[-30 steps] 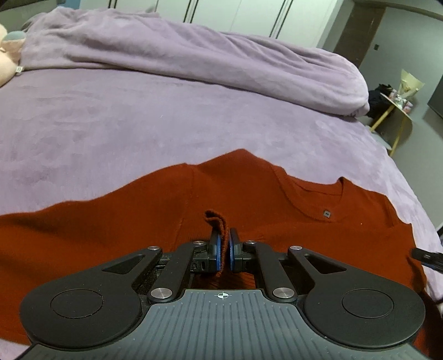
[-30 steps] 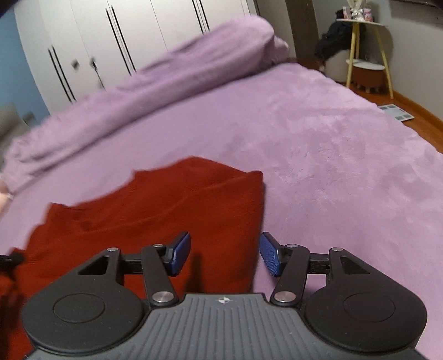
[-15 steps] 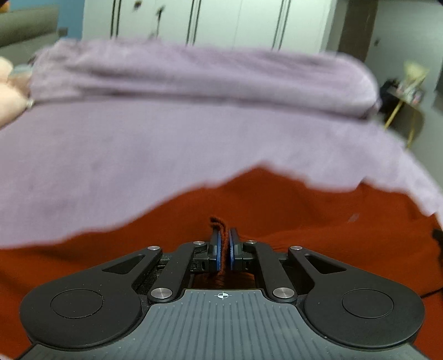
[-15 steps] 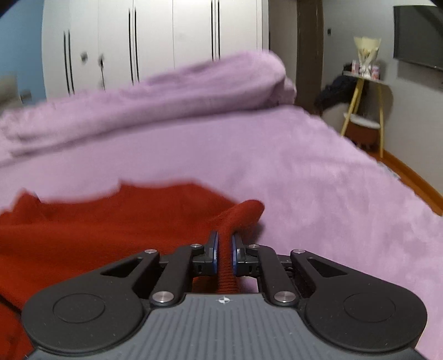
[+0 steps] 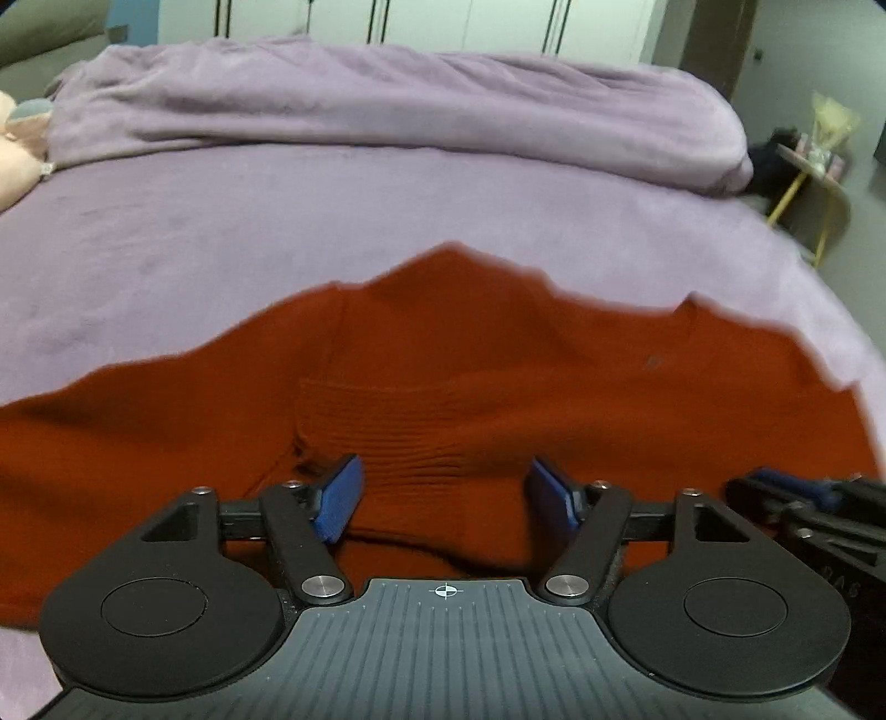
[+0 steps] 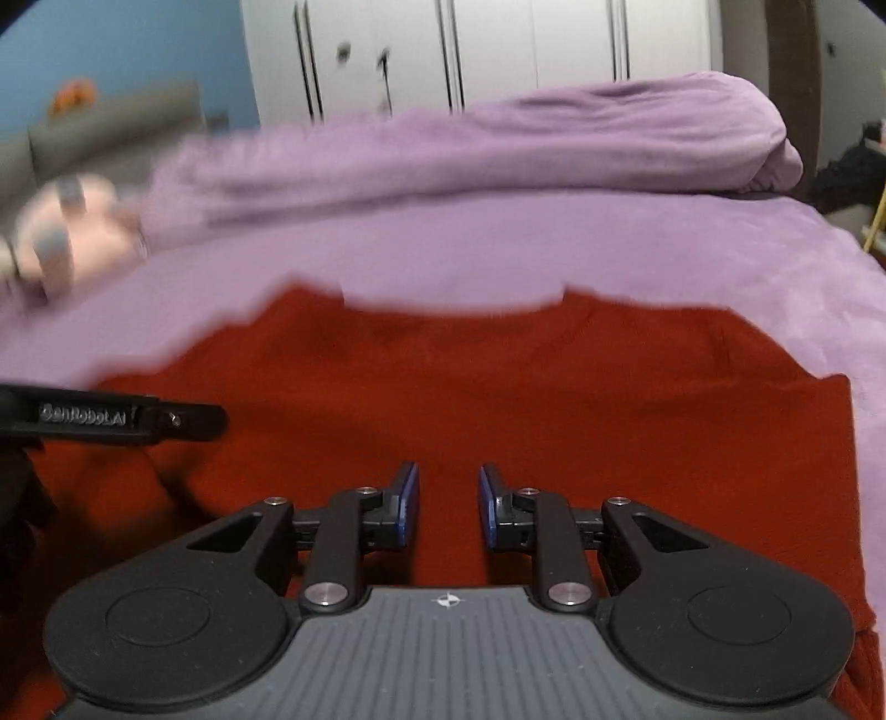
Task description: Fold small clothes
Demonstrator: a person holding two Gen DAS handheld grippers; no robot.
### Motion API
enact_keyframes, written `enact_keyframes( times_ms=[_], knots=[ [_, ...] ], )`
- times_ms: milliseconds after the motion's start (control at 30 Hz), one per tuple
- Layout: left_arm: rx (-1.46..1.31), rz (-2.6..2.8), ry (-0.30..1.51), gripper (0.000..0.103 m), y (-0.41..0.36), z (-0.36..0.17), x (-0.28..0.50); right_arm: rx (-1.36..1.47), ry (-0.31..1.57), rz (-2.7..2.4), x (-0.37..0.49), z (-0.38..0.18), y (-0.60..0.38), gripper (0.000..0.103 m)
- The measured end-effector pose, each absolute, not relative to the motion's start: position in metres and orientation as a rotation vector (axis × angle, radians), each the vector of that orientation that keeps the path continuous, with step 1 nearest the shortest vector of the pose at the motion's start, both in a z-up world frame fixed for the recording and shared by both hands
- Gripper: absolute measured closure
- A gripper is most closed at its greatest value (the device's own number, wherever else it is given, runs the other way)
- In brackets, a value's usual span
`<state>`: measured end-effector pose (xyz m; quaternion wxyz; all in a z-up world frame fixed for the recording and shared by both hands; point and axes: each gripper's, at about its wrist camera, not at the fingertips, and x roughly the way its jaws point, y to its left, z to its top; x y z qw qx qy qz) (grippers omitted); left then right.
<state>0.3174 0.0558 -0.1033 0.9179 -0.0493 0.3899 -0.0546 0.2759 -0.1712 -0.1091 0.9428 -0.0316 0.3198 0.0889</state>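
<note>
A rust-red knit sweater (image 5: 498, 376) lies spread on the purple bed, its ribbed hem folded up over the body; it also shows in the right wrist view (image 6: 554, 399). My left gripper (image 5: 443, 498) is open and empty, just above the folded ribbed edge. My right gripper (image 6: 446, 507) is open and empty over the sweater's body. The right gripper's fingers (image 5: 797, 498) show at the right edge of the left wrist view; the left gripper's finger (image 6: 111, 418) shows at the left of the right wrist view.
A rolled purple duvet (image 5: 387, 105) lies across the far side of the bed (image 5: 166, 238). A pink plush toy (image 6: 72, 227) sits at the far left. White wardrobes (image 6: 498, 50) stand behind. A yellow-legged side table (image 5: 814, 183) stands off the bed's right side.
Both grippers were shut on the sweater's fabric half a second ago and have now opened and let it go. The folded part now lies flat on the sweater.
</note>
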Motion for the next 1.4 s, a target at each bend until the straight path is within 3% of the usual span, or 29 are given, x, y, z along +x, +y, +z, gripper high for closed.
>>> enact_keyframes(
  times_ms=[233, 533, 567, 600, 667, 767, 900, 933, 1000, 1200, 1400],
  knots=[
    [-0.098, -0.117, 0.79, 0.031, 0.06, -0.102, 0.317, -0.001, 0.61, 0.027, 0.251, -0.104, -0.234, 0.087],
    [-0.107, -0.106, 0.809, 0.031, 0.077, -0.098, 0.306, -0.104, 0.62, -0.063, 0.24, -0.108, -0.235, 0.086],
    [-0.118, -0.095, 0.813, 0.03, 0.083, -0.096, 0.304, -0.126, 0.628, -0.102, 0.241, -0.106, -0.232, 0.086],
    [-0.117, -0.05, 0.827, 0.022, 0.089, -0.095, 0.302, -0.153, 0.64, -0.139, 0.239, -0.103, -0.229, 0.086],
    [-0.156, 0.061, 0.887, 0.015, 0.112, -0.095, 0.294, -0.165, 0.637, -0.176, 0.226, -0.091, -0.221, 0.086],
    [-0.335, 0.11, 0.842, 0.014, 0.166, -0.094, 0.259, -0.004, 0.64, -0.08, 0.188, -0.082, -0.215, 0.075],
    [-0.603, 0.219, 0.758, 0.011, 0.25, -0.104, 0.207, 0.215, 0.7, -0.001, 0.144, -0.093, -0.212, 0.073],
    [-0.662, 0.264, 0.751, 0.012, 0.272, -0.11, 0.195, 0.248, 0.7, 0.001, 0.136, -0.095, -0.212, 0.073],
    [-0.826, 0.249, 0.686, 0.032, 0.314, -0.122, 0.174, 0.283, 0.707, 0.014, 0.127, -0.096, -0.21, 0.071],
    [-1.136, 0.362, 0.474, 0.034, 0.396, -0.144, 0.149, 0.324, 0.739, 0.05, 0.134, -0.086, -0.204, 0.069],
    [-1.247, 0.432, 0.421, 0.063, 0.43, -0.157, 0.163, 0.351, 0.772, 0.049, 0.135, -0.089, -0.189, 0.069]
  ],
)
